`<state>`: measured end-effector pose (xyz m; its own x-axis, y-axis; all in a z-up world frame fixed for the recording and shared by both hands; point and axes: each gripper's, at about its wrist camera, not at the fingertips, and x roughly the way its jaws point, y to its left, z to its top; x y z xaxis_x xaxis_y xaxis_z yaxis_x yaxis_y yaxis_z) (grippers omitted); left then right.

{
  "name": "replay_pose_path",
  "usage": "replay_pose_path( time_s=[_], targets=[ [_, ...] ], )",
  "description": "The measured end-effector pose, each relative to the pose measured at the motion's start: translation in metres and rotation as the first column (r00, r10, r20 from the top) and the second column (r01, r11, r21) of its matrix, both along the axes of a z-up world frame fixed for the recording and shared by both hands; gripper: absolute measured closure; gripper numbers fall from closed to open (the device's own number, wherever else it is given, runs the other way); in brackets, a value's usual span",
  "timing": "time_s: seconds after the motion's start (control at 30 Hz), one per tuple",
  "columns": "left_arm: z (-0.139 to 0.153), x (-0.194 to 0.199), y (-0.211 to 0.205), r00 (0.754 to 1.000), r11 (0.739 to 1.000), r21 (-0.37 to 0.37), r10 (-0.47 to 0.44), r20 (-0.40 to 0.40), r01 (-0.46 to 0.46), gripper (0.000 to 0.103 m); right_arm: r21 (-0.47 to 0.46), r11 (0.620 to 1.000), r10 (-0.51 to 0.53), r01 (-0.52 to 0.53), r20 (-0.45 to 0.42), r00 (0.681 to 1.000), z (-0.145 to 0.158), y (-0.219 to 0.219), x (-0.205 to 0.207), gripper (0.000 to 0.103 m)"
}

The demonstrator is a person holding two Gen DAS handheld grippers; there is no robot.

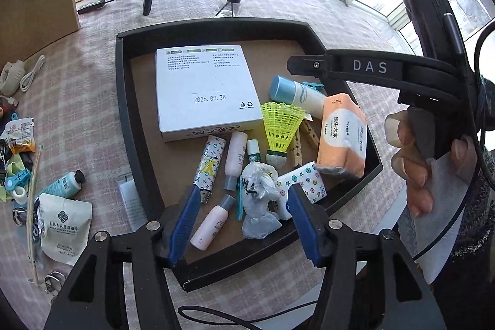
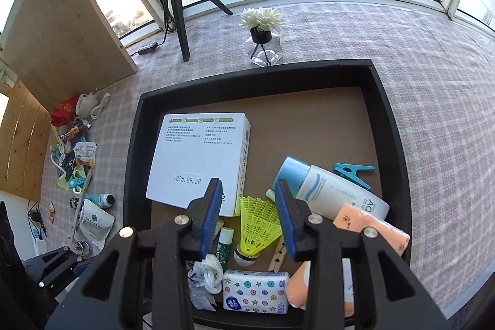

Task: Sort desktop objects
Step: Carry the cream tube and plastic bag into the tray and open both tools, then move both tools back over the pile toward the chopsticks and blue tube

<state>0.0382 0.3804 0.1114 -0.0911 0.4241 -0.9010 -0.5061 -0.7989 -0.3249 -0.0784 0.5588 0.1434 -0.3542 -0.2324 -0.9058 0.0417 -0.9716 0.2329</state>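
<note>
The left gripper hung over the near end of the black tray, jaws wide apart and holding nothing, with a crumpled plastic bag and a pink bottle lying between its fingers. The right gripper also stood open and empty above a yellow shuttlecock. Beyond these lay a star-patterned tissue pack, an orange tissue pack, a blue-capped tube and a white box. Left of the tray, unsorted clutter sat on the desk, including a white pouch and a teal bottle.
</note>
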Motion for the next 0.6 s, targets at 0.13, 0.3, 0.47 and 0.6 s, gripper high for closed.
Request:
replay_pose_path(
  time_s=[0.13,0.3,0.47,0.6],
  targets=[
    [0.001,-0.012,-0.030,0.998,0.998,-0.001,0.058,-0.003,-0.058,0.046,0.005,0.996,0.085,-0.085,-0.014,0.996,0.002,-0.024,-0.001,0.068],
    [-0.002,-0.027,-0.088,0.988,0.988,-0.029,0.152,-0.031,-0.153,0.046,0.006,0.978,0.207,-0.207,-0.009,0.978,0.004,-0.063,-0.003,0.068],
    [-0.017,-0.044,-0.161,0.963,0.960,-0.074,0.267,-0.030,-0.269,0.047,-0.003,0.946,0.324,-0.324,0.012,0.946,0.001,-0.111,-0.002,0.068],
    [-0.034,-0.053,-0.214,0.942,0.934,-0.120,0.336,-0.021,-0.336,0.048,-0.003,0.911,0.412,-0.412,0.018,0.911,-0.004,-0.152,0.001,0.068]
  ],
)
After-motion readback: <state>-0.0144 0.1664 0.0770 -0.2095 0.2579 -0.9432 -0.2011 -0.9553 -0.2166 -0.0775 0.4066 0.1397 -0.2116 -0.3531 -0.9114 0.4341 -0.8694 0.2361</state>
